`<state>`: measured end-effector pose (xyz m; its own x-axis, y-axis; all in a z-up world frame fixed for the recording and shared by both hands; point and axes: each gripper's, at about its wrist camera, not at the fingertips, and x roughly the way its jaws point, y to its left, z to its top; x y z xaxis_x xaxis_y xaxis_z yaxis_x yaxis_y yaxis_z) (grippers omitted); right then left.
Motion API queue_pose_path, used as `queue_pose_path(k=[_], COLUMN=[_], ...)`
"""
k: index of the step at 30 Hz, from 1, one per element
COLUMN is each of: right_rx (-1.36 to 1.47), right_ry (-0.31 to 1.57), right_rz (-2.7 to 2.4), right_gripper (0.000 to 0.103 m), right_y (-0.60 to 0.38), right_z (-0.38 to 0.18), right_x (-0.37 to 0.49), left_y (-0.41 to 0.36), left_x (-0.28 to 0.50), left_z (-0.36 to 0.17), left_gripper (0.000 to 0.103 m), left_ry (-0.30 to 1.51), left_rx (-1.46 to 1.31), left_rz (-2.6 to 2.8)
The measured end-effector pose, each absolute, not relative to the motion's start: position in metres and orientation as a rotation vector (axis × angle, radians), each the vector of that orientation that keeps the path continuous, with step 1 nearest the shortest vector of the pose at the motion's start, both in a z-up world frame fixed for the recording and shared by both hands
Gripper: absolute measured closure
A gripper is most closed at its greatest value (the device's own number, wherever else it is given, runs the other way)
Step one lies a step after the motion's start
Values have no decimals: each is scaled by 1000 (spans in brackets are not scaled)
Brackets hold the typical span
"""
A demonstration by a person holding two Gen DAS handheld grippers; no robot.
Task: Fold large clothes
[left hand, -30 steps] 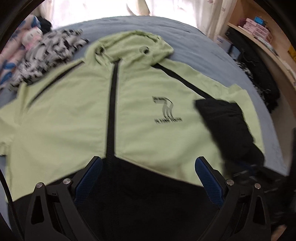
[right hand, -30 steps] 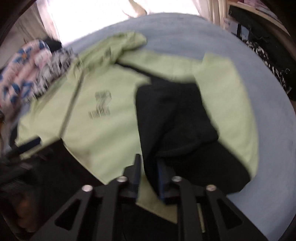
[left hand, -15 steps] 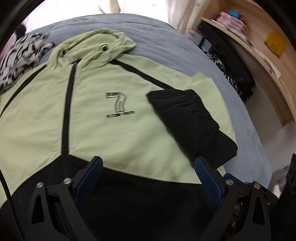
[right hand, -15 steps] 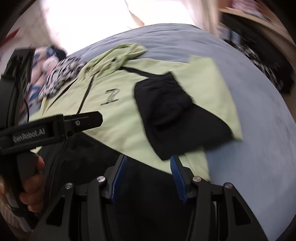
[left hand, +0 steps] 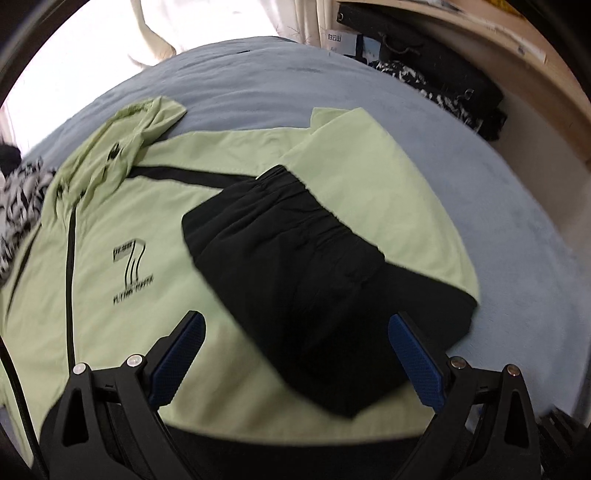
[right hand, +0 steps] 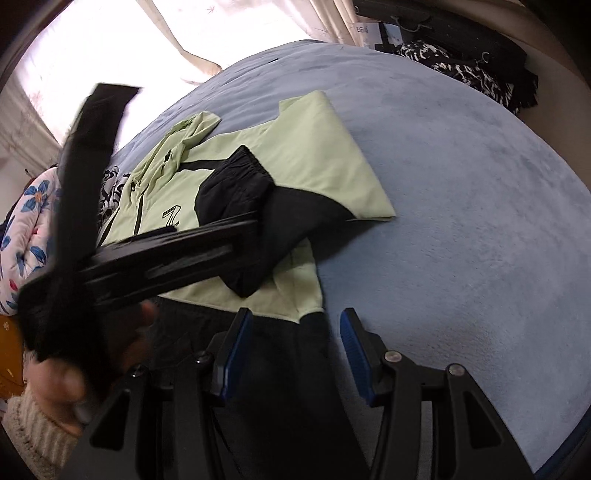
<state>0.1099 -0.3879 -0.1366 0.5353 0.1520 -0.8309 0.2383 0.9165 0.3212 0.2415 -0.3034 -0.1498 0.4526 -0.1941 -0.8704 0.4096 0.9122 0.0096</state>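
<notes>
At the left edge of the bed [right hand: 461, 184], a floral quilt [right hand: 26, 229] and a black-and-white patterned garment [left hand: 18, 206] lie bunched beside the jacket's hood [left hand: 125, 144]. The light green jacket [left hand: 147, 229] lies spread flat on the blue bed cover, front side up, with its black zipper [left hand: 69, 280] closed and its printed logo [left hand: 131, 269] visible. Its black lower section lies at the near edge of the bed. The black-cuffed sleeve [left hand: 295, 266] is folded diagonally across the chest.

The left gripper [left hand: 295, 354] hovers above the folded sleeve, fingers spread wide and holding nothing. The right gripper [right hand: 293, 347] sits over the jacket's black hem corner at the near edge, fingers apart and empty.

Along the right edge of the bed, dark bags and patterned fabric [right hand: 465, 70] are piled against a wooden shelf [left hand: 480, 33].
</notes>
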Motion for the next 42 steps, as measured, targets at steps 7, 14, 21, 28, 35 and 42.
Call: queue_pose_path(k=[7, 14, 21, 28, 35, 42], right_rx=[445, 430, 410, 362, 310, 258], right_ry=[1012, 1004, 989, 988, 1041, 1060], right_rz=[-43, -24, -14, 33, 88, 91], right_gripper=[54, 54, 54, 54, 54, 54], right_y=[-391, -385, -378, -351, -320, -299], right_z=[-139, -137, -130, -125, -133, -133], right_x=[106, 106, 109, 122, 139, 141], left_y=[-316, -286, -232, -143, -53, 0], left_x=[253, 265, 257, 244, 245, 248], left_z=[-165, -159, -116, -91, -153, -169], left_gripper=[45, 97, 98, 98, 63, 30], left_ry=[1040, 1041, 909, 828, 1060, 1103], left_rx=[251, 153, 85, 47, -68, -292], left_rz=[-359, -346, -329, -229, -196, -328])
